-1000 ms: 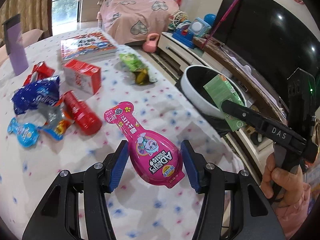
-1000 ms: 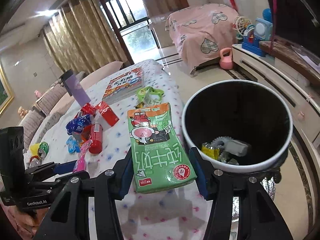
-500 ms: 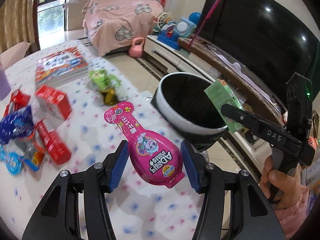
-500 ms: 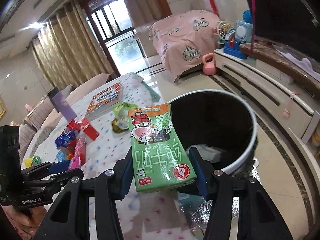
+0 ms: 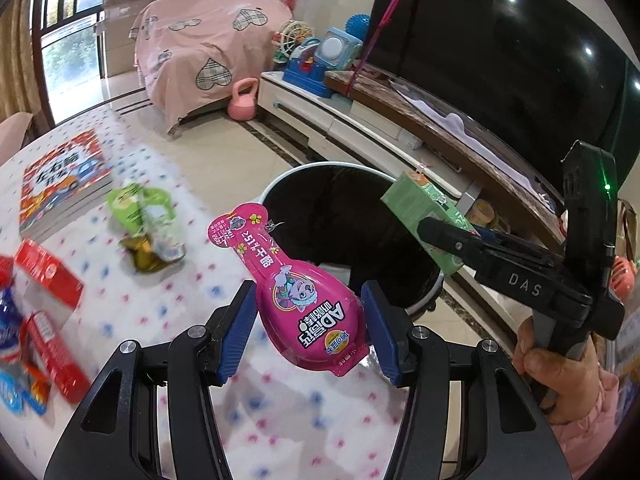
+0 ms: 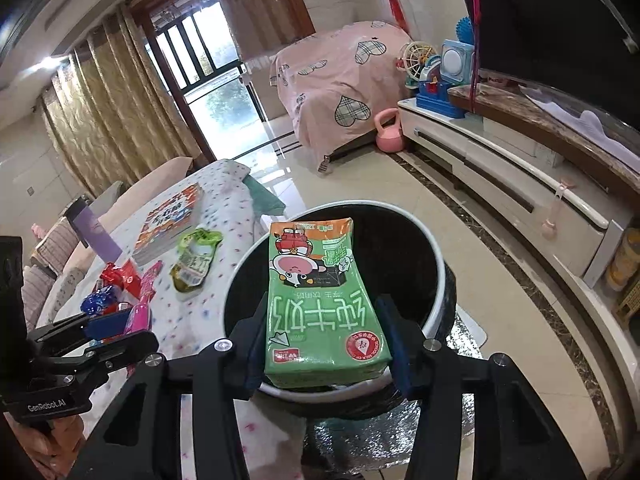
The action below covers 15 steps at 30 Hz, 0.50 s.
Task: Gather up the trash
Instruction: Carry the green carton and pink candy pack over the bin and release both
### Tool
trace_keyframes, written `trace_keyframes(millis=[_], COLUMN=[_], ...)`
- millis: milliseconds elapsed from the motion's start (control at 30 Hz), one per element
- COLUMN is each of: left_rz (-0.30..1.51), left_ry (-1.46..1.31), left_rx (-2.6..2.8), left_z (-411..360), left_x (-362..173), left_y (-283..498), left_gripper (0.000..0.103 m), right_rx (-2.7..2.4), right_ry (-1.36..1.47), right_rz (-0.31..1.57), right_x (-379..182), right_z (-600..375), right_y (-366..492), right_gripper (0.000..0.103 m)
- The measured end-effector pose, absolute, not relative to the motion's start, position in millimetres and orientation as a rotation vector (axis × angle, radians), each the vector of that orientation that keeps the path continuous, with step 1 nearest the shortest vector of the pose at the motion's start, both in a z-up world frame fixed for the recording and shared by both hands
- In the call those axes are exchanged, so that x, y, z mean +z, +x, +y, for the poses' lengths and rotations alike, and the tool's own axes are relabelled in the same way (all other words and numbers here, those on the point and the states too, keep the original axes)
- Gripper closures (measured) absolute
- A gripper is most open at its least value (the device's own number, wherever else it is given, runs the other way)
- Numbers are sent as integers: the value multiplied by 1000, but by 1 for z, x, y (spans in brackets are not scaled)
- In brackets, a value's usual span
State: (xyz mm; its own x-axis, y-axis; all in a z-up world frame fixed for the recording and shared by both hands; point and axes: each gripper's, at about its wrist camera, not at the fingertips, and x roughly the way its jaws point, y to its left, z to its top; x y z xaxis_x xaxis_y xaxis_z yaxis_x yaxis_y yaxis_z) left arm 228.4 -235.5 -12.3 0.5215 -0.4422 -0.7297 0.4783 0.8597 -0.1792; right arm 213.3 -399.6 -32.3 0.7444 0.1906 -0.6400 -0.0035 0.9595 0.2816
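Note:
My left gripper (image 5: 310, 326) is shut on a pink bottle-shaped snack pack (image 5: 304, 296) and holds it above the table edge, beside the white-rimmed trash bin (image 5: 280, 186). My right gripper (image 6: 324, 342) is shut on a green milk carton (image 6: 320, 300) and holds it over the bin's black opening (image 6: 400, 256). The right gripper also shows in the left wrist view (image 5: 444, 236) with the carton (image 5: 420, 206) at the bin's right rim. The left gripper shows in the right wrist view (image 6: 116, 330) at the lower left.
On the dotted tablecloth (image 5: 168, 300) lie a green wrapper (image 5: 144, 216), red boxes (image 5: 48, 280), a blue wrapper and a picture book (image 5: 60, 176). A TV stand (image 6: 500, 160) and a pink-covered bed (image 6: 344, 80) stand beyond the bin.
Both grippers moved away from the table toward the bin with their loads. The carton went from beside the bin to over its opening. The pink pack now reaches the bin's near rim.

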Motion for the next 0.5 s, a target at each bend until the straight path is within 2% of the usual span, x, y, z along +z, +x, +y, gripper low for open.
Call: trace_keyframes(millis=[500], left_rz=[911], left_ry=[79], left_rx=[-573], left_z=[-273], left_x=[-25], left_y=[263], left_gripper=[49], right_rx=[91], right_ry=[262], right_rz=[757], right_x=[-39], right_z=[-418], right_y=[240], right_gripper=[53])
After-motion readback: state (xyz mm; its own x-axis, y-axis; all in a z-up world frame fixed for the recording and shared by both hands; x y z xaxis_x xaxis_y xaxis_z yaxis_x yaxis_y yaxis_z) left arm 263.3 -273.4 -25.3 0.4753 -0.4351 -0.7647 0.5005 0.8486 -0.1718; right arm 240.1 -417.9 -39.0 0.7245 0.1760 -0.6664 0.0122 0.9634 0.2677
